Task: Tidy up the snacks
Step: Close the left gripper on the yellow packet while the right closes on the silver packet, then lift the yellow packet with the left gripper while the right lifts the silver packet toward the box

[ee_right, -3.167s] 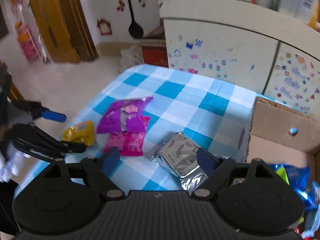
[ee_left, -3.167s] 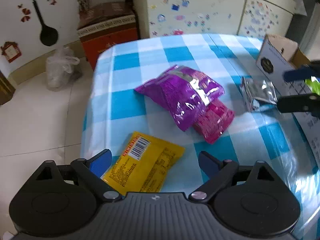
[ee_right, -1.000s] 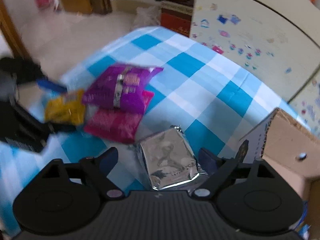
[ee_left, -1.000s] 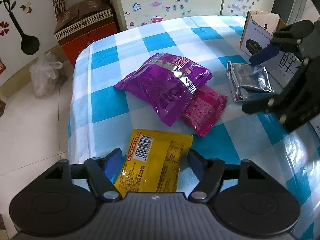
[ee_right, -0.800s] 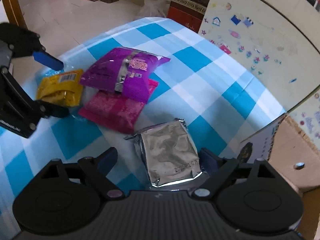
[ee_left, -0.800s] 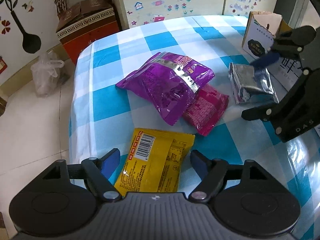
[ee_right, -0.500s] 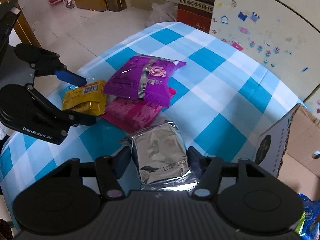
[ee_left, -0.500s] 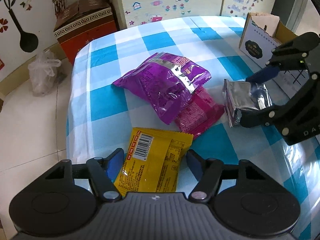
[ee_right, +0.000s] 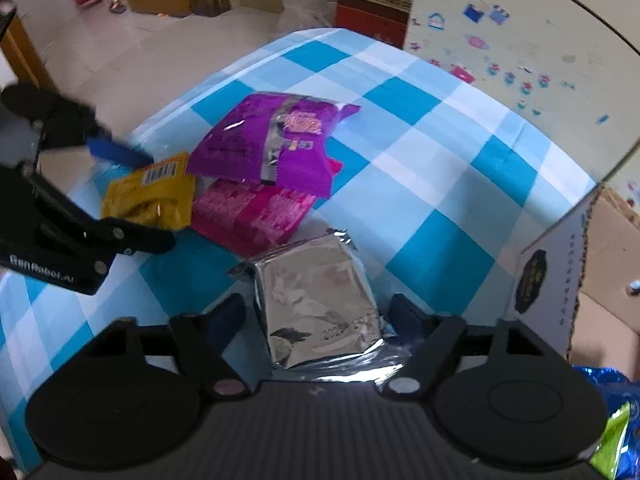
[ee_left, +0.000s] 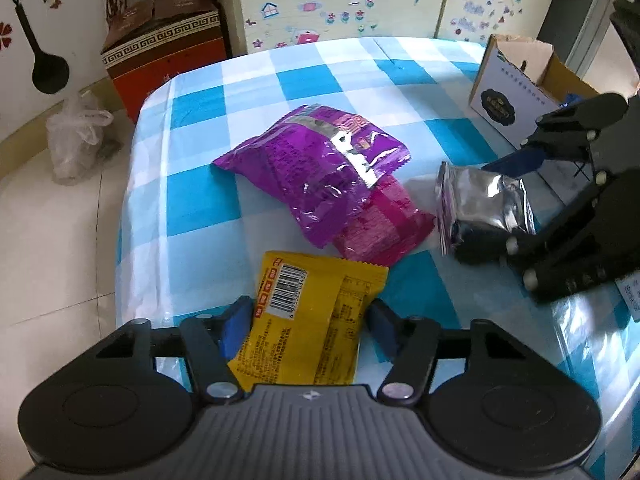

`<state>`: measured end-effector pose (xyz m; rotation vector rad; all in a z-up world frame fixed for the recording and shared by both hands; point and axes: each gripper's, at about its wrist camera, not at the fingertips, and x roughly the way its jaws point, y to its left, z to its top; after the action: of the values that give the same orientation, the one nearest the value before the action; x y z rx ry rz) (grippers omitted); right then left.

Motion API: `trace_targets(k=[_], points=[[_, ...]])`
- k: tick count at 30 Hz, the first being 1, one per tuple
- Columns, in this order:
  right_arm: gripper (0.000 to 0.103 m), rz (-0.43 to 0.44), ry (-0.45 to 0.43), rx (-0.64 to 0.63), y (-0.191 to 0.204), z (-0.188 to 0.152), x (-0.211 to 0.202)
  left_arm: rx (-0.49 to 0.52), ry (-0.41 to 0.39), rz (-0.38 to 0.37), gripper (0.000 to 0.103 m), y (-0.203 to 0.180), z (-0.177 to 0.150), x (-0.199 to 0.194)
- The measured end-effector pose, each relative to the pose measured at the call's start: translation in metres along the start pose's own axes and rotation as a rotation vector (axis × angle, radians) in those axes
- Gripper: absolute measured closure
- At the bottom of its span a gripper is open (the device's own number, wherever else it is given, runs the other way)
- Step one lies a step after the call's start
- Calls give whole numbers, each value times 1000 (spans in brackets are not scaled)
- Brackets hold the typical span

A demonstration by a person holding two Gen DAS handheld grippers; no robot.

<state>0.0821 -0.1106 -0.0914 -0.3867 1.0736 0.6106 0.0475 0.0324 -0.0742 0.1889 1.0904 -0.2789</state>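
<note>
My left gripper point(ee_left: 306, 326) has closed onto a yellow snack packet point(ee_left: 308, 316), one blue finger at each side of it; the packet also shows in the right wrist view point(ee_right: 150, 196). My right gripper point(ee_right: 316, 318) has closed onto a silver foil packet point(ee_right: 316, 300), also seen in the left wrist view point(ee_left: 484, 208). A purple bag point(ee_left: 320, 172) lies across a magenta packet point(ee_left: 380, 228) in the middle of the checked tablecloth point(ee_left: 200, 208).
An open cardboard box point(ee_right: 600, 264) stands at the table's right, with blue and green packets point(ee_right: 616, 432) inside; it shows at the far right in the left wrist view point(ee_left: 516, 84). A sticker-covered cabinet point(ee_left: 340, 4) stands behind the table. The table edge point(ee_left: 124, 216) drops to the floor at left.
Both grippers have lowered onto their packets and narrowed: the left around the yellow packet, the right around the silver one, which has shifted slightly towards the magenta packet.
</note>
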Motion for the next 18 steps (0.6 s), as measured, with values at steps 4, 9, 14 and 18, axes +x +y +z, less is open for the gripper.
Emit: trace_targets(k=[4, 9, 14, 18], points=[[40, 34, -14, 94, -7, -3, -8, -2, -2, 23, 40, -5, 1, -3], [40, 3, -44, 108, 5, -7, -19, -18, -30, 43, 42, -4, 5, -16], [40, -26, -104, 130, 12, -8, -42, -29, -69, 61, 42, -6, 7, -33], [40, -51, -154, 144, 17, -11, -65, -54, -109, 61, 42, -7, 12, -49]])
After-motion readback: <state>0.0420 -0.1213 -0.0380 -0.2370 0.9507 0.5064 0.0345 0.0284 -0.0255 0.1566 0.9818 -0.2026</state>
